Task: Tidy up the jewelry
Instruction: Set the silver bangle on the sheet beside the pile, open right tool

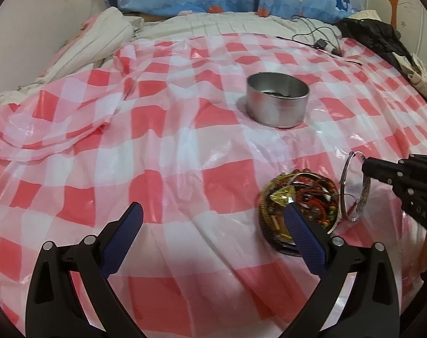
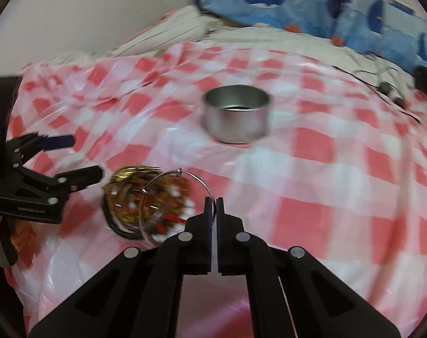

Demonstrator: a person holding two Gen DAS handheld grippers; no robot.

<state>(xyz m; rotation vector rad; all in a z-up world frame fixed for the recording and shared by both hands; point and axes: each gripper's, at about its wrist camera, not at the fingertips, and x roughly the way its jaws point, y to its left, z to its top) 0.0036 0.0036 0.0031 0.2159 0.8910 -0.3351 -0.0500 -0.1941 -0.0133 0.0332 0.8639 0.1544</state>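
Left wrist view: left gripper [image 1: 213,217] hangs with fingers wide apart and empty over the red-checked cloth [image 1: 162,146], its right finger just in front of the jewelry pile [image 1: 299,208]; the right gripper [image 1: 366,166] comes in from the right, pinching a thin silver bangle [image 1: 344,180] held on edge beside the pile, with the round metal tin [image 1: 278,100] farther off, well apart. Right wrist view (blurred): right gripper [image 2: 212,201] is clamped on the bangle's wire [image 2: 210,194]. Best, I judge, to keep the pinch firm, lift the bangle free of tangled strands, carry it over the tin [image 2: 237,112], and let go low inside the rim.
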